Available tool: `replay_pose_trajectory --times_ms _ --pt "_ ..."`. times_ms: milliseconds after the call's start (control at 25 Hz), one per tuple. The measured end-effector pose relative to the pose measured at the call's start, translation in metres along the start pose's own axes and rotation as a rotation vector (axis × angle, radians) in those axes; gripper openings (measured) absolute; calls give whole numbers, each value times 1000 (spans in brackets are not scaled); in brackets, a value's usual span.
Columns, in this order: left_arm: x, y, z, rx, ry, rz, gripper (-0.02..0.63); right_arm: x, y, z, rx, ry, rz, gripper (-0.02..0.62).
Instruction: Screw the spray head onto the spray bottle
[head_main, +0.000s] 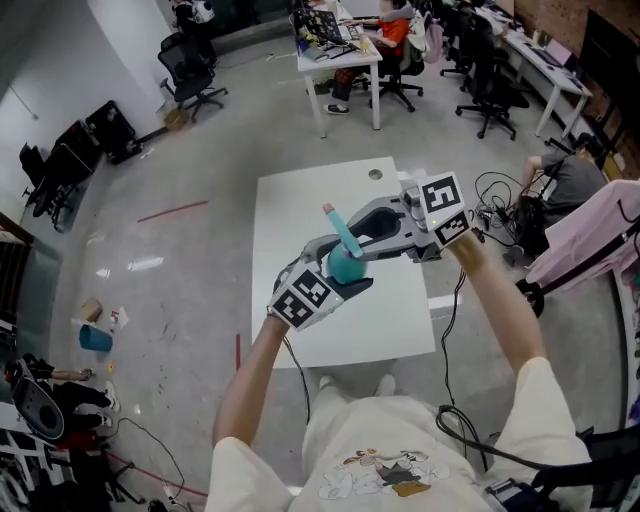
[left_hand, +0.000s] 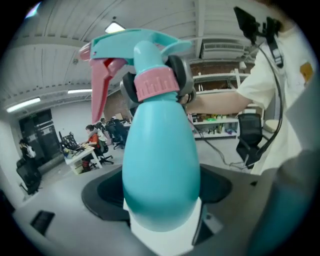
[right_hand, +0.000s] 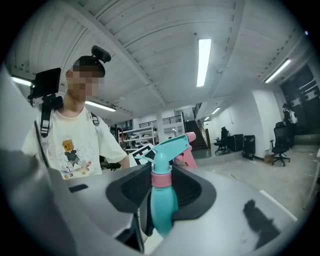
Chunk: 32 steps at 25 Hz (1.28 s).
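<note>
A teal spray bottle is held up over the white table, its body clamped in my left gripper. In the left gripper view the bottle fills the middle, with a pink collar and a teal spray head with a pink trigger on top. My right gripper comes in from the right and its dark pads hug the collar on both sides. From the right gripper's own view its jaws stand on either side of the collar, and the head sticks up above them.
The table has a round grommet near its far edge. Behind it stand a desk with a seated person and several office chairs. Cables and a pink cloth lie to the right.
</note>
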<state>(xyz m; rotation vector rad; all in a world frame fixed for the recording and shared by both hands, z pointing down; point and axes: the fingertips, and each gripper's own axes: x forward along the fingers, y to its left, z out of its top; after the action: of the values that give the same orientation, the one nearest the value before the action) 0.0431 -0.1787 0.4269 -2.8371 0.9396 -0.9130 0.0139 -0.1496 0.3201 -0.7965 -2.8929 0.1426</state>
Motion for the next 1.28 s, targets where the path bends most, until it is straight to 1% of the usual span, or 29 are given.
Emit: replay_pose_trajectory --times_ms 80,160,240,280,320,360,440,560,680,760,800,920,1040,1120,1200,1280 --pt "-5 -1 4 -69 -61 -97 407 -2 -8 5 9 -63 -8 130" --pt "-11 -6 10 -130 -136 -214 407 -3 -12 9 7 -125 -8 130" --pt "-20 -13 17 -166 -204 -338 407 -3 -11 15 -3 -177 11 130" --pt "-23 -17 21 -169 -226 -387 407 -2 -9 18 -9 -190 25 130" --pt "-26 -18 24 -165 -238 -417 407 -2 -8 21 -15 -192 36 130" --pt "-27 -18 27 -160 -241 -428 407 -1 -8 24 -20 -187 42 130" --pt "-26 -12 29 -164 -239 -413 407 -1 -12 27 -25 -174 33 130" --pt "-27 1 22 -195 -215 -335 405 4 -23 27 -28 -157 -26 130" --pt "-31 19 14 -253 -183 -223 405 11 -37 30 -17 -161 -128 130" --pt "-30 32 13 -296 -146 -123 405 9 -47 33 -1 -172 -201 130" --pt "-28 39 13 -303 -121 -63 405 6 -52 34 4 -174 -234 130" --pt "-25 61 9 -293 -59 132 405 4 -62 37 2 -172 -345 130" --pt "-25 79 6 -313 -58 284 405 5 -73 40 -12 -178 -509 130" --pt "-26 89 6 -336 -75 354 405 7 -79 43 -19 -170 -659 130" --pt "-29 95 8 -354 -100 401 405 11 -82 49 -34 -148 -815 130" --pt "-31 97 12 -373 -134 414 405 15 -81 52 -43 -136 -930 130"
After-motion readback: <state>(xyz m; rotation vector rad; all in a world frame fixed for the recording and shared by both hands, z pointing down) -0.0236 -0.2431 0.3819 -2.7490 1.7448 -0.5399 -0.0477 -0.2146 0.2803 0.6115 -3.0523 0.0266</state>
